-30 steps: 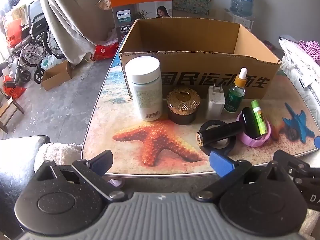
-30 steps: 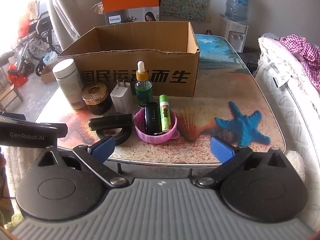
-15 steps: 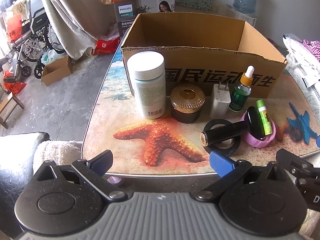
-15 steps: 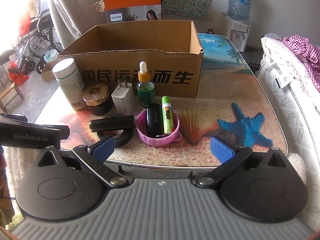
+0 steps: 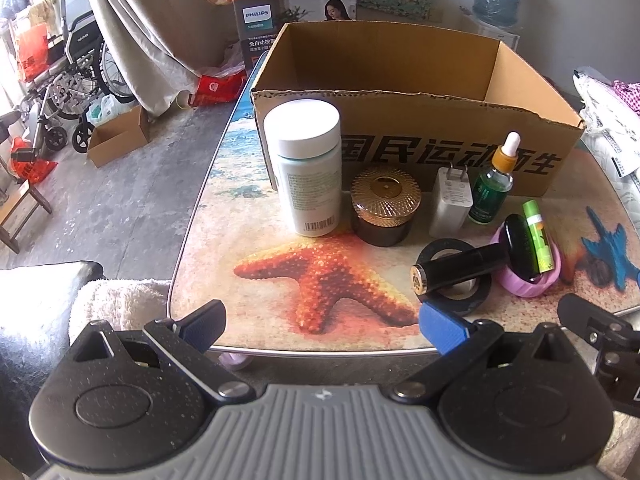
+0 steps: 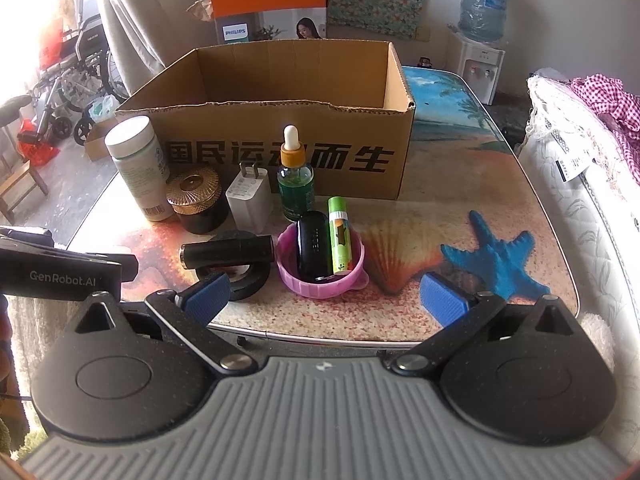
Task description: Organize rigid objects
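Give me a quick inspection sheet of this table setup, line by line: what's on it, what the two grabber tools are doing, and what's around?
Surface: table with a beach-and-starfish print.
Job's things: open cardboard box, no contents visible; in front of it a white bottle, gold-lidded jar, white charger and green dropper bottle, all upright. A black tube lies across a black tape roll. A pink bowl holds a black case and green stick.
Clutter: nothing seen.
Grippers: left gripper and right gripper both open, empty, at the table's near edge.
Cables: nothing seen.
Surroundings: wheelchair, water dispenser, bedding.
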`<act>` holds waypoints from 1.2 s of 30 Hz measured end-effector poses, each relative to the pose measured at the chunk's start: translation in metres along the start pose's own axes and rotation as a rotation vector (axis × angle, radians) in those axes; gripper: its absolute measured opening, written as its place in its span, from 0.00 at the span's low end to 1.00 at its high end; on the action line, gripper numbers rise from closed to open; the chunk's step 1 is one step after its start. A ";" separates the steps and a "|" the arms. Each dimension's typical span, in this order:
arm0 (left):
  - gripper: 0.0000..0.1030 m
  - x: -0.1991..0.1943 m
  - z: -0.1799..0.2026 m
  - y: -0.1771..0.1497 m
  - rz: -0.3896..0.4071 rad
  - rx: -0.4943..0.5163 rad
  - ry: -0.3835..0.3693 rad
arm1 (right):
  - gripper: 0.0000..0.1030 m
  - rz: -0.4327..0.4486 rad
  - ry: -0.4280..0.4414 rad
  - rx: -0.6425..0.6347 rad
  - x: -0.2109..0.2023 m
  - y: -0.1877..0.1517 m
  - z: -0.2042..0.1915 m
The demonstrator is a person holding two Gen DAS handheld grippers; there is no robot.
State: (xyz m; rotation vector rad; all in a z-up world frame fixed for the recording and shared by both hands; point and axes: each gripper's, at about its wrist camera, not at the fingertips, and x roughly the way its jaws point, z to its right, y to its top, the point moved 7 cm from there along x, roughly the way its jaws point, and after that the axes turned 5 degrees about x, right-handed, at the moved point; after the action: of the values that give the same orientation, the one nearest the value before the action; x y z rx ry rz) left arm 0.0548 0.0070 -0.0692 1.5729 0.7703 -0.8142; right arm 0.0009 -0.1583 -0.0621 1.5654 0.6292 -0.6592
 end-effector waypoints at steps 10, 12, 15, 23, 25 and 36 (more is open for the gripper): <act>1.00 0.000 -0.001 0.000 -0.005 0.000 0.004 | 0.99 0.003 0.006 -0.007 0.000 0.002 -0.001; 1.00 0.000 -0.001 0.000 -0.005 0.000 0.004 | 0.99 0.003 0.006 -0.007 0.000 0.002 -0.001; 1.00 0.000 -0.001 -0.001 -0.005 0.000 0.004 | 0.99 0.003 0.006 -0.006 0.001 0.002 -0.001; 1.00 0.000 -0.001 -0.001 -0.007 0.000 0.006 | 0.99 0.004 0.006 -0.007 0.001 0.003 -0.001; 1.00 0.000 -0.002 -0.001 -0.009 0.000 0.006 | 0.99 0.003 0.007 -0.007 0.001 0.003 -0.001; 1.00 0.003 -0.002 -0.002 -0.016 0.000 0.009 | 0.99 0.004 0.001 -0.007 0.002 0.005 0.000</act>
State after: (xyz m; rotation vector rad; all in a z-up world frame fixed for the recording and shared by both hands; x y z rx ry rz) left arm 0.0549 0.0094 -0.0725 1.5731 0.7900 -0.8198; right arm 0.0055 -0.1589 -0.0603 1.5595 0.6285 -0.6530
